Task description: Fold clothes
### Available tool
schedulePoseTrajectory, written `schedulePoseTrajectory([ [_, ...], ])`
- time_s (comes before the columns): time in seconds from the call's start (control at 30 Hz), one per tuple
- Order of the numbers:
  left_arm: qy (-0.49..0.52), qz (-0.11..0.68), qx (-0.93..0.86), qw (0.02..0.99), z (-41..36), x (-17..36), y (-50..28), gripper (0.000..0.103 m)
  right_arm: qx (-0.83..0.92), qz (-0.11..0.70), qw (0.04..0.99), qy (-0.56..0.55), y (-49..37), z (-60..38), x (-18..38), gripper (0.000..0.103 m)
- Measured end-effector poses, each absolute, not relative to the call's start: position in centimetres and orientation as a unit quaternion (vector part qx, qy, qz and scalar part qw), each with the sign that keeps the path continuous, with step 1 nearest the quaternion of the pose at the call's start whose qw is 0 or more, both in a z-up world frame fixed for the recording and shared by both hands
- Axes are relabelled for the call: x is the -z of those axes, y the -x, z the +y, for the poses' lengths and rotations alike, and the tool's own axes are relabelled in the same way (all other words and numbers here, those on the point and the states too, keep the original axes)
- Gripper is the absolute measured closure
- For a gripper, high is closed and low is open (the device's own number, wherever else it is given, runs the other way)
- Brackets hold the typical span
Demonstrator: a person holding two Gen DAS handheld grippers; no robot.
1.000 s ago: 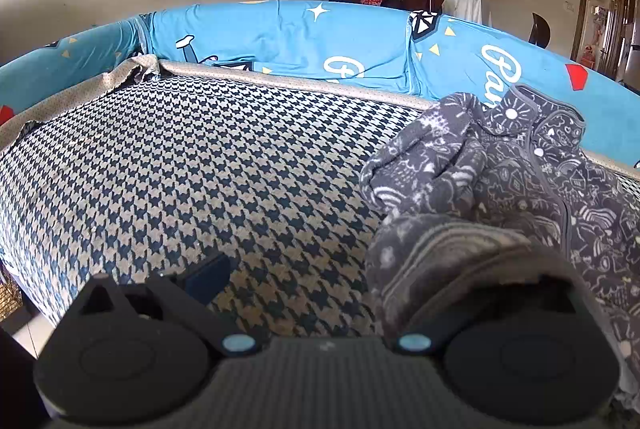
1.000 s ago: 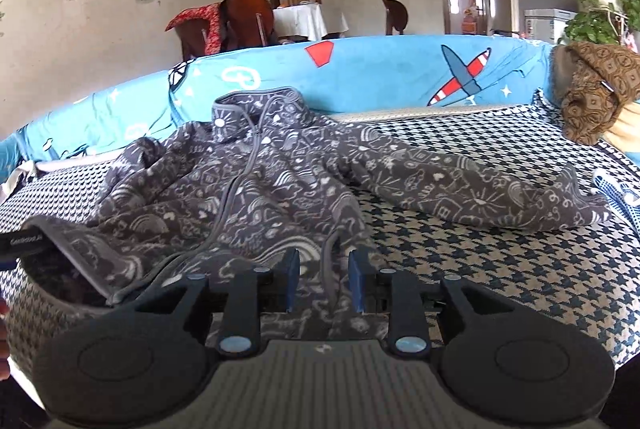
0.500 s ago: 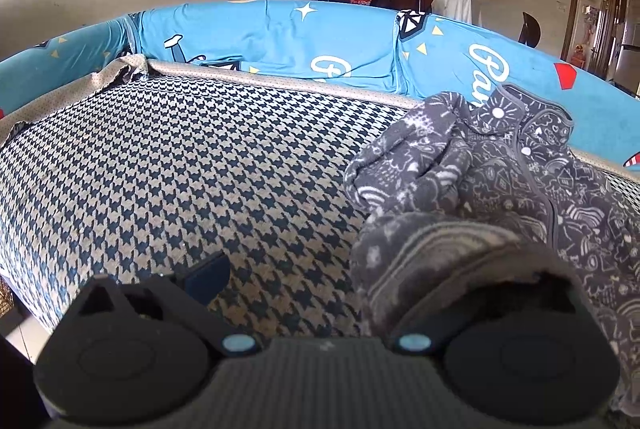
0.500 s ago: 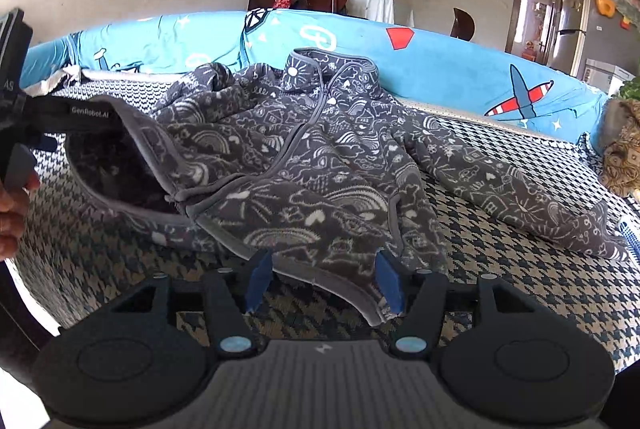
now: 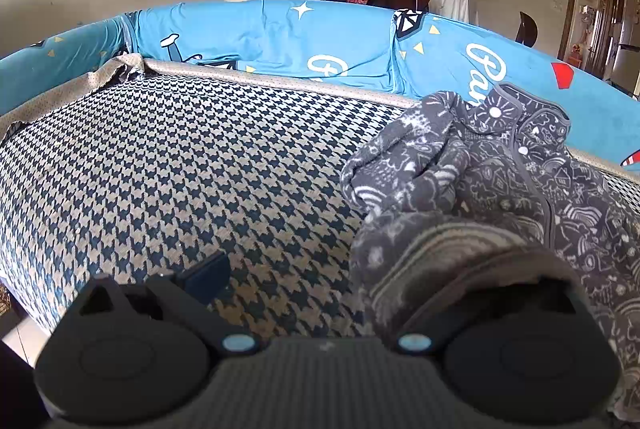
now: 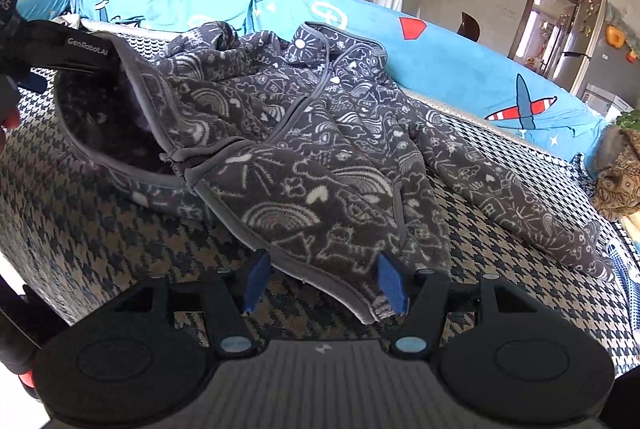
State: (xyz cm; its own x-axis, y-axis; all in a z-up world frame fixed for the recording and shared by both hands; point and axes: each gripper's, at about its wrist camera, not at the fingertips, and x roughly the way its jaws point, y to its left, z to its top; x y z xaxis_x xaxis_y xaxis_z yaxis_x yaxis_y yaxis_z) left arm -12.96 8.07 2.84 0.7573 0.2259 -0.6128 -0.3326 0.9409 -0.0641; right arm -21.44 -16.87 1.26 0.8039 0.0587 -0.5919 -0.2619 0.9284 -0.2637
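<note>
The left hand-held gripper (image 5: 320, 285) stood open, jacket (image 6: 320, 133) hem draped over and hiding one finger; the right hand-held gripper (image 6: 324, 281) stood open astride the hem's corner.

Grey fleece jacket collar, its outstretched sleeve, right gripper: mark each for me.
jacket collar (image 6: 304, 41), right wrist view, on the standing collar's sun print.
outstretched sleeve (image 6: 504, 197), right wrist view, mid-sleeve on the checked cover.
right gripper (image 6: 324, 283), right wrist view, midway between the blue fingers.

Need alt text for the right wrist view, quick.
A grey patterned jacket lies spread on a houndstooth-covered sofa, its hem corner between the right gripper's open jaws. At far left, the left gripper lifts the hem's other side.
</note>
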Motion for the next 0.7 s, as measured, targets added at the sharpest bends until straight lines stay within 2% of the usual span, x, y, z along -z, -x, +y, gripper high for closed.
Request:
schedulePoseTrajectory([
  [0.27, 0.082, 0.314, -0.15, 0.934, 8.0, -2.8, 13.0, 0.0, -0.018, 0.31, 0.931, 0.191, 20.3, -16.9, -0.1, 0.045],
  [0.3, 0.082, 0.314, -0.15, 0.934, 8.0, -2.8, 13.0, 0.0, -0.006, 0.307, 0.935, 0.179, 20.1, -17.3, -0.3, 0.046],
  [0.37, 0.08, 0.315, -0.149, 0.934, 8.0, -2.7, 13.0, 0.0, 0.017, 0.292, 0.947, 0.136, 19.6, -18.6, -1.1, 0.057],
  [0.5, 0.07, 0.321, -0.146, 0.933, 7.7, -2.5, 12.8, 0.0, 0.061, 0.256, 0.963, 0.054, 18.4, -21.3, -3.1, 0.058],
  [0.7, 0.049, 0.331, -0.145, 0.931, 7.4, -1.8, 12.4, 0.0, 0.079, 0.264, 0.961, -0.006, 15.0, -23.5, -4.1, 0.058],
])
